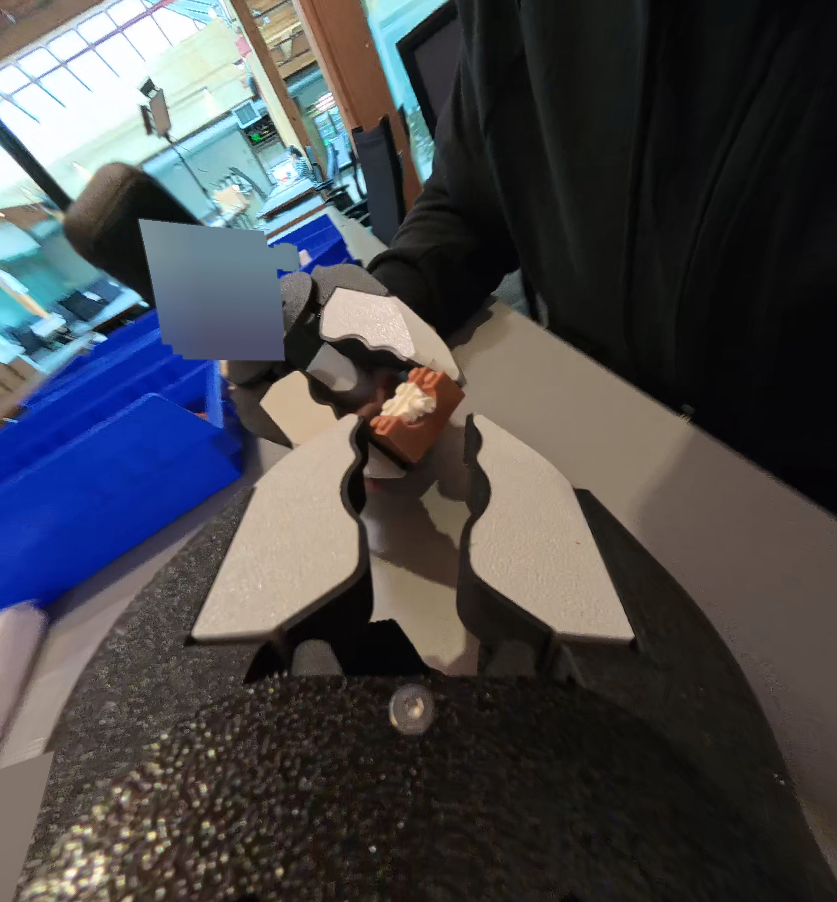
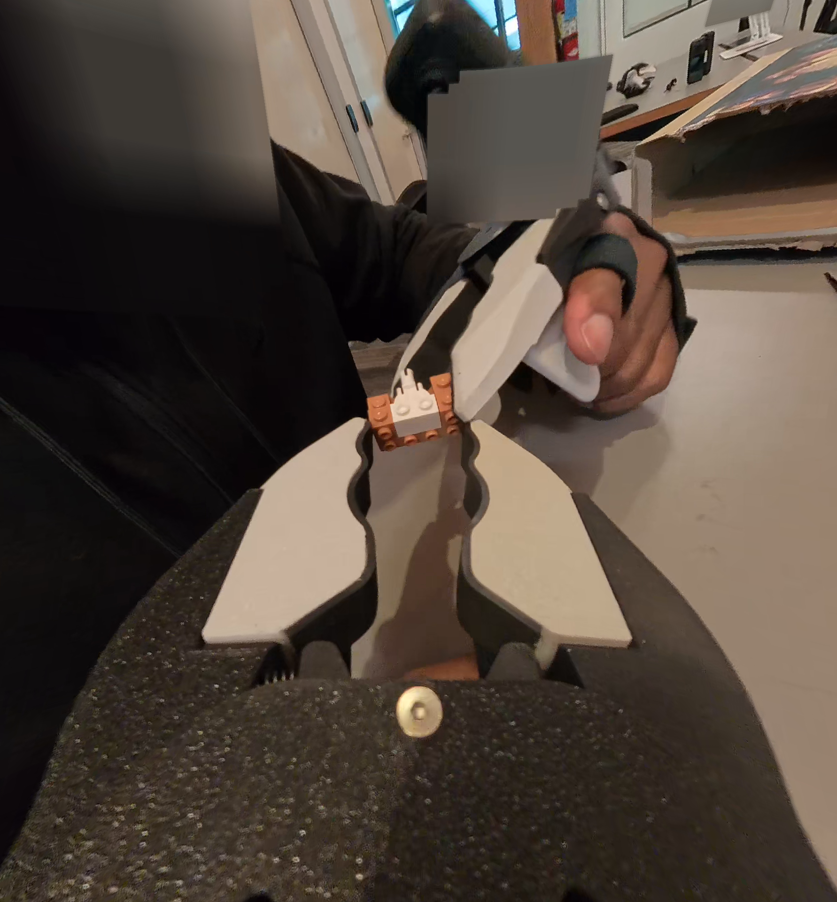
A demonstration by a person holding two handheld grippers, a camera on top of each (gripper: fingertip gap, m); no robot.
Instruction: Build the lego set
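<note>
Two handheld grippers meet at a small brick assembly above a grey table (image 2: 699,488).
Right gripper (image 2: 415,432) pinches the brown-and-white brick assembly (image 2: 409,415); left gripper (image 1: 414,427) spread, fingertips just beside it.

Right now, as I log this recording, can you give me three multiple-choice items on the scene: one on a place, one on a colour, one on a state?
1. In the left wrist view, the blue bins lie
A. right of the left gripper
B. left of the left gripper
C. between its fingers

2. The piece set among the brown bricks is
A. green
B. black
C. white

3. The right gripper is
A. closed on the brick assembly
B. wide open with nothing near it
C. lying flat on the table

Answers:
1 B: the blue bins fill the left side, beside the left gripper.
2 C: the white piece sits framed by the brown bricks.
3 A: the right gripper has both fingertips against the assembly, above the table.
</note>
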